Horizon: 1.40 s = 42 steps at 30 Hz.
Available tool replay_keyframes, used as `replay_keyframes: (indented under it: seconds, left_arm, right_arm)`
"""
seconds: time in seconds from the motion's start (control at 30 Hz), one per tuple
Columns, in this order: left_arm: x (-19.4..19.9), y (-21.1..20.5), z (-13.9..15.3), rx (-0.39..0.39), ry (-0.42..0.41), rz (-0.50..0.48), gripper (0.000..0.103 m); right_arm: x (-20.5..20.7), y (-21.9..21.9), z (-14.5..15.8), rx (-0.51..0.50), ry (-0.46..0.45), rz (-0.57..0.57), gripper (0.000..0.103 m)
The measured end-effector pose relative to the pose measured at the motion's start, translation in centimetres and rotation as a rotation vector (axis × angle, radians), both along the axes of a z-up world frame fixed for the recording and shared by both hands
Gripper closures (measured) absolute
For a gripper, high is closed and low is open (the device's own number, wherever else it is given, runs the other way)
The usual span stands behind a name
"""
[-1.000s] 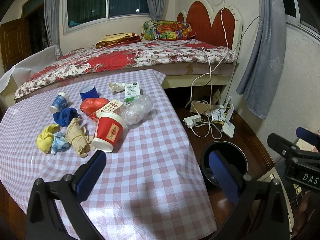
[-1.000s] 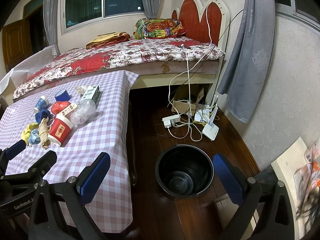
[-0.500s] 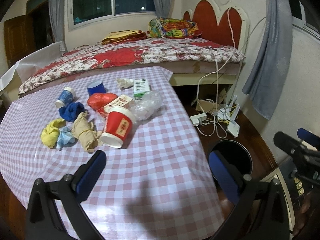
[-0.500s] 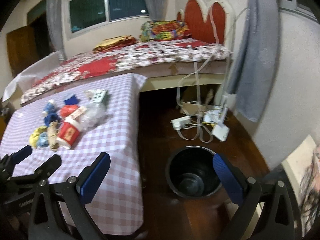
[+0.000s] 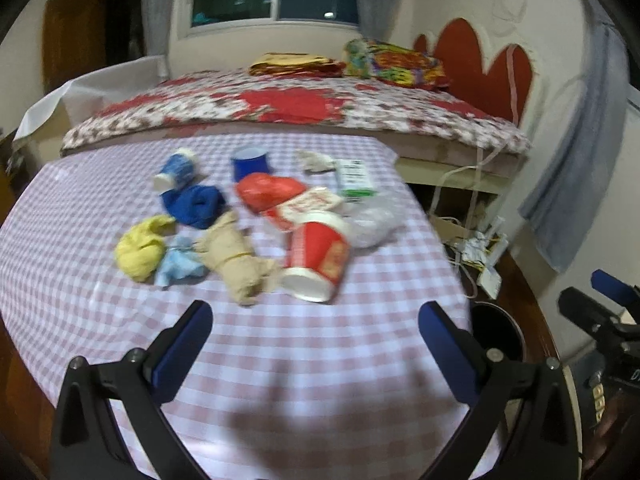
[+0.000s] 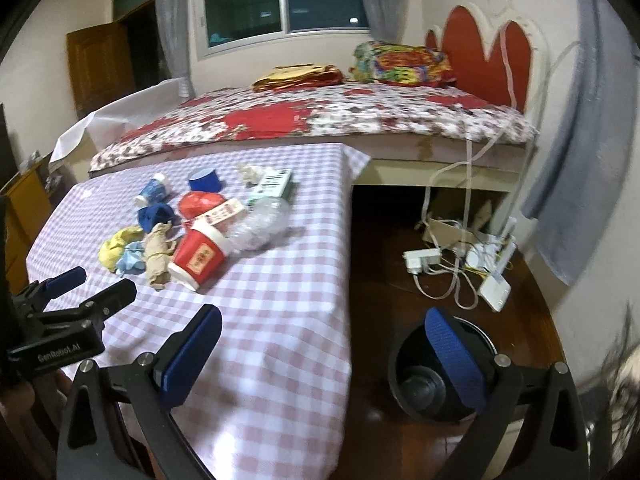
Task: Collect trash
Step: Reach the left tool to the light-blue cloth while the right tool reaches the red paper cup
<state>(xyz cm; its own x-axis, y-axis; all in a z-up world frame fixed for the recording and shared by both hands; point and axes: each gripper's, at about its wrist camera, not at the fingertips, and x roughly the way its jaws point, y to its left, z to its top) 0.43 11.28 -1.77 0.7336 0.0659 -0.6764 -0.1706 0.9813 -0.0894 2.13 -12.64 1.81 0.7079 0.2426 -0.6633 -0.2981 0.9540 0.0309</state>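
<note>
Trash lies in a heap on the checked tablecloth [image 5: 320, 360]: a red paper cup [image 5: 316, 256] on its side, a tan wad [image 5: 236, 256], a yellow wad [image 5: 138, 250], a blue cloth [image 5: 194, 206], a red bag [image 5: 270, 192] and clear plastic [image 5: 372, 220]. My left gripper [image 5: 316, 332] hovers open just short of the red cup, nothing between its fingers. My right gripper [image 6: 324, 340] is open over the table's right edge, with the black bin [image 6: 440, 376] on the floor behind its right finger. The red cup [image 6: 200, 254] also shows in the right wrist view.
A bed [image 6: 320, 120] with a flowered cover stands behind the table. Power strips and white cables [image 6: 460, 256] lie on the wood floor by a grey curtain [image 6: 580, 160]. A green-and-white carton [image 5: 354, 178] and small blue cups [image 5: 250, 162] sit at the table's far side.
Both grippers moved forward and left toward the trash heap; the pile looms larger. The bin slid to the right and lower in both views. Both stay open.
</note>
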Motion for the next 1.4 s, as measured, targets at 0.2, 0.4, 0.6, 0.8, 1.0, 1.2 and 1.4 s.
replay_keyframes:
  seconds: [0.2,0.4,0.6,0.8,1.0,1.2,1.4]
  left_arm:
    - [0.6,5.5,-1.5,-0.023,0.051,0.079,0.0]
    - [1.0,9.4,-2.7,0.018,0.06,0.141,0.0]
    - [2.1,11.9,-3.9,-0.032,0.065,0.159,0.007]
    - [4.2,13.3,-5.6,-0.055,0.118,0.147,0.016]
    - [6.2,14.2,-7.1,-0.089,0.152,0.138,0.024]
    - [8.0,14.7,-7.8,-0.118,0.173,0.118,0.03]
    - [9.4,15.2,-8.9,-0.141,0.2,0.117,0.039]
  right_arm:
    - [1.8,4.7,-0.5,-0.018,0.016,0.084,0.011]
    - [3.7,9.3,-1.1,-0.033,0.047,0.151,0.031]
    - [6.5,13.3,-2.9,-0.025,0.127,0.173,0.03]
    - [9.4,16.2,-5.5,-0.02,0.215,0.171,0.03]
    - [11.4,17.6,-7.4,-0.02,0.262,0.166,0.03]
    - [12.7,18.6,-8.8,-0.022,0.298,0.166,0.03]
    - [13.8,19.3,-9.8,-0.009,0.318,0.168,0.03]
